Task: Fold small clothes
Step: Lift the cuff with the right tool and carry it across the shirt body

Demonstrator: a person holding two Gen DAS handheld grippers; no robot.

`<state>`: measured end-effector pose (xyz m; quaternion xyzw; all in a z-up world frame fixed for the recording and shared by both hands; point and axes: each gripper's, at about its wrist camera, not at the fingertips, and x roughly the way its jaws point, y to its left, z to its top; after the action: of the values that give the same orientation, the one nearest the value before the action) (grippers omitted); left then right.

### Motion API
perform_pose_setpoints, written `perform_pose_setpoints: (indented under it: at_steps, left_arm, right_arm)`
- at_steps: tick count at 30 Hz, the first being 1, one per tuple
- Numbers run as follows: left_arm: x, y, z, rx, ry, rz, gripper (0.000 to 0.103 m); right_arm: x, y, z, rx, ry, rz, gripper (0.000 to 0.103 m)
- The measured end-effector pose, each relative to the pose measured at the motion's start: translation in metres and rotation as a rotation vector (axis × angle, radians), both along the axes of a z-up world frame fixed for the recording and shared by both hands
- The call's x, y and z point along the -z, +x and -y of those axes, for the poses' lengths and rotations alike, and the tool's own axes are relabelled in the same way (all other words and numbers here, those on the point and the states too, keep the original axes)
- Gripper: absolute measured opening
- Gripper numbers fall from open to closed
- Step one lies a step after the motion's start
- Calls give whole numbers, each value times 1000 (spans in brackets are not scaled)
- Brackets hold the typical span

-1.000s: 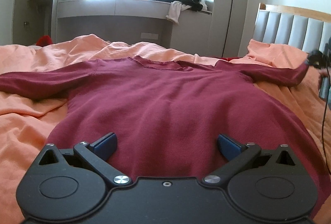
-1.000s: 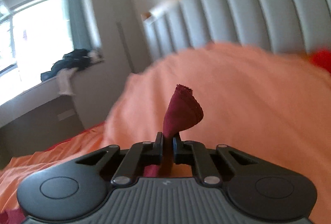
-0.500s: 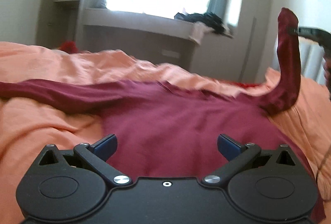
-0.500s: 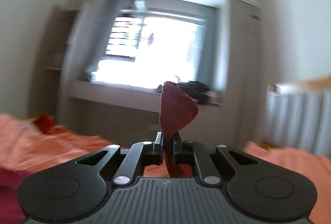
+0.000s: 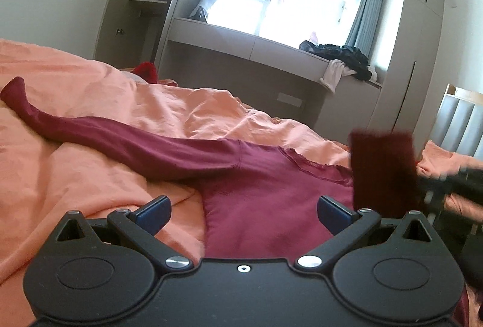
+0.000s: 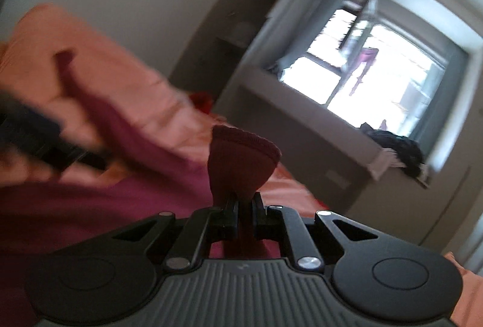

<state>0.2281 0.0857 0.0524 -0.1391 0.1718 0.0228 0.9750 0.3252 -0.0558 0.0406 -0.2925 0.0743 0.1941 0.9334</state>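
Note:
A maroon long-sleeved sweater lies flat on the orange bed cover, one sleeve stretched out to the left. My left gripper hovers open over the sweater's left side, nothing between its blue fingers. My right gripper is shut on the other sleeve's cuff. It holds that cuff in the air above the sweater's body. In the left wrist view the lifted cuff hangs at the right, with the blurred right gripper behind it.
A grey window bench with a heap of dark and white clothes runs along the far wall. A padded headboard stands at the right. Something red lies beyond the bed's far edge. Open shelves are at the far left.
My right gripper has lifted the right sleeve's cuff off the bed and swung it across over the sweater's body. The left gripper has shifted left and risen a little, staying open.

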Motion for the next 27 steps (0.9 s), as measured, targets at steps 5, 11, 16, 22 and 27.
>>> perform_pose_setpoints:
  at_steps: [5,11,16,22,27]
  left_arm:
    - [2,1,2,14,7,-7,103]
    - [4,3,2,38,-6,-5,103]
    - [5,5,1,52,-24,11,103]
    - [8,10,2,46,-33,-11,103]
    - [9,12,0,52,-35,-22,103]
  right_arm:
    - [35,-19,-18,-41,-75,-21,10]
    - [55,-35,-10,-123,-95,-100,41]
    - [50,-42,11,-171,-55,-122,62]
    - [36,-22,29,-256,37,-238,72]
    - [21,-8,36,-388,87,-372,80]
